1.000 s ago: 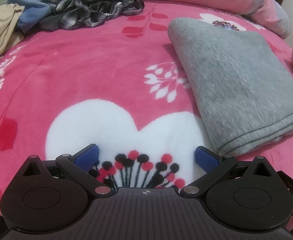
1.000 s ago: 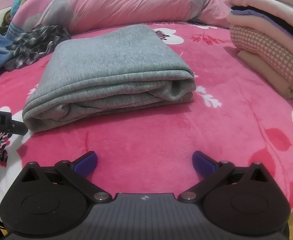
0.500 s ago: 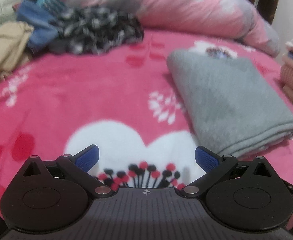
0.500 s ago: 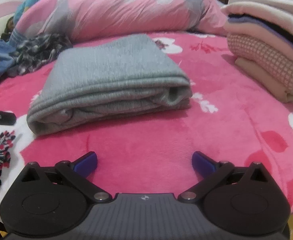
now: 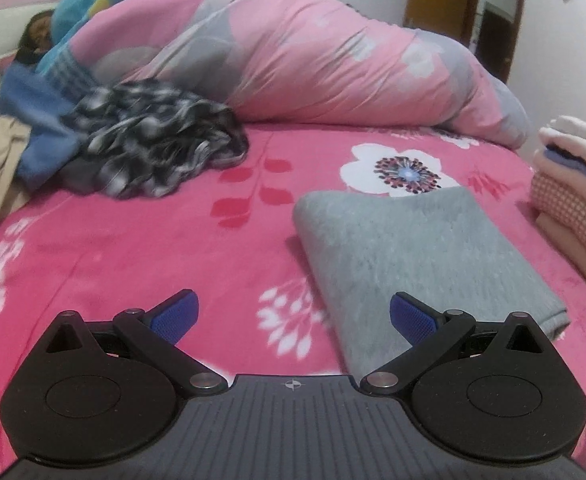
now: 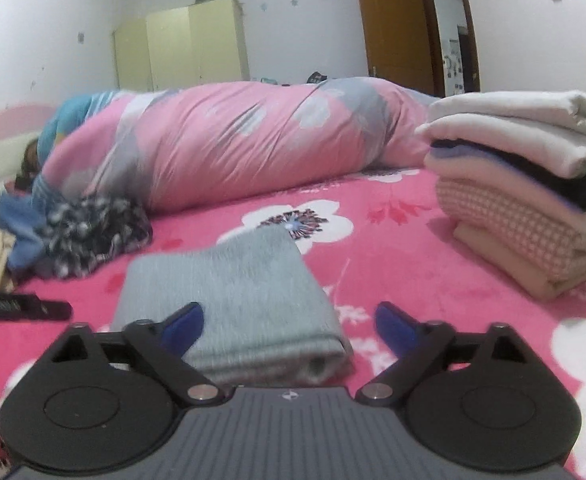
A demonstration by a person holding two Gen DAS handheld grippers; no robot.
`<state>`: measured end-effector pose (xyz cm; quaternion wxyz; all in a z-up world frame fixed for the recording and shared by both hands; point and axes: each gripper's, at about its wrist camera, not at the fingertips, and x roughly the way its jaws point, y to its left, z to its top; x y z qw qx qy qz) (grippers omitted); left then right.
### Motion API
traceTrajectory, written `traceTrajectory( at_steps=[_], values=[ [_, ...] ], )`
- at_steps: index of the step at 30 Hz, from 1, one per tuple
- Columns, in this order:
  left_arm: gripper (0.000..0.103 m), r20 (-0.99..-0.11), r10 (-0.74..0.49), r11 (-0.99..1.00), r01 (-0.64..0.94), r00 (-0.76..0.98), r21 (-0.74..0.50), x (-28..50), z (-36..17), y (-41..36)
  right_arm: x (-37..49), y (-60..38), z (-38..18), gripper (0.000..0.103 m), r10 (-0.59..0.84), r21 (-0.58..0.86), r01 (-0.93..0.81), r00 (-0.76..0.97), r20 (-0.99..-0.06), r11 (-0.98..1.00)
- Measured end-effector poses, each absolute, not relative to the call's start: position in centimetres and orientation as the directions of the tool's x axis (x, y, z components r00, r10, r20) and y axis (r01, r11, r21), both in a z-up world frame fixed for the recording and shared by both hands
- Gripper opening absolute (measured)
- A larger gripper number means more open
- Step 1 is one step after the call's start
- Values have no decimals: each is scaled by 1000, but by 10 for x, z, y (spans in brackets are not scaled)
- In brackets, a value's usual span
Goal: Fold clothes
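The grey garment (image 5: 425,256) lies folded flat on the pink blanket (image 5: 133,248), dead ahead of the right gripper (image 6: 289,326) and at about 1 o'clock from the left gripper (image 5: 291,316). Both have their fingers spread wide with nothing in them. So I'd say this piece reads as done. A folded stack (image 6: 533,200) sits at 2 o'clock, and a loose heap (image 5: 149,136) at 10 o'clock. Next is probably moving grey to the stack, which needs a grip under the whole bundle.
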<state>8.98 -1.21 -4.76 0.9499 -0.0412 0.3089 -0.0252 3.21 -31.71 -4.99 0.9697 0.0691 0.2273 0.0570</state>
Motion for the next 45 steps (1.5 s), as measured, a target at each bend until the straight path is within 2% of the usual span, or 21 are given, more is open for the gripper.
traceTrajectory(
  at_steps=[1,3,4,5,6,9,12,14,16,18,22,25,27,29,31,34,38,42,45],
  values=[
    [99,-582,-76,996,29,810,-90,94,-48,-14,40,-317,-49,75,157,170,-90,886,-435,981],
    [95,-578,-88,995,46,812,-87,99,-50,-17,57,-313,-45,60,198,185,-128,878,-436,974],
    [89,-577,-98,994,57,811,-89,99,-54,-19,66,-311,-43,57,228,189,-159,871,-434,969],
    [81,-576,-108,993,68,810,-92,99,-57,-20,76,-306,-40,48,261,189,-196,863,-434,962],
    [77,-587,-119,992,80,801,-93,99,-62,-23,87,-297,-36,38,302,187,-244,848,-434,952],
    [65,-636,-154,988,108,757,-112,102,-82,-27,123,-266,-28,25,431,187,-390,777,-458,902],
    [64,-652,-171,983,87,738,-159,104,-94,-25,168,-219,-34,15,537,191,-525,658,-528,830],
    [64,-650,-181,981,89,738,-171,103,-96,-22,195,-188,-51,10,534,174,-557,590,-606,812],
    [63,-652,-174,983,95,738,-155,104,-98,-23,219,-158,-85,8,449,60,-578,560,-696,814],
    [64,-653,-178,983,102,736,-153,104,-99,-22,228,-149,-101,6,399,-8,-567,589,-703,823],
    [65,-661,-212,975,107,720,-196,106,-101,-15,224,-154,-78,8,361,-5,-511,614,-702,859],
    [67,-669,-223,971,104,709,-214,108,-101,-12,219,-155,-59,8,438,29,-559,615,-656,829],
    [67,-678,-218,973,100,702,-209,110,-100,-12,227,-144,-64,8,473,62,-585,583,-660,809],
    [67,-688,-201,977,92,697,-193,111,-98,-12,240,-129,-86,7,445,36,-586,572,-689,809],
    [68,-698,-190,980,87,690,-180,112,-95,-13,254,-129,-103,7,420,39,-542,602,-679,839],
    [70,-714,-186,981,88,675,-172,114,-94,-12,268,-148,-102,7,345,104,-389,624,-701,915],
    [73,-725,-169,985,89,668,-147,115,-88,-12,243,-188,-77,8,366,187,-326,673,-642,927],
    [74,-731,-151,988,87,665,-125,115,-83,-14,205,-218,-53,9,371,178,-332,717,-590,926],
    [74,-735,-134,991,85,664,-104,117,-80,-17,191,-233,-56,9,295,83,-310,743,-600,947]
  ],
)
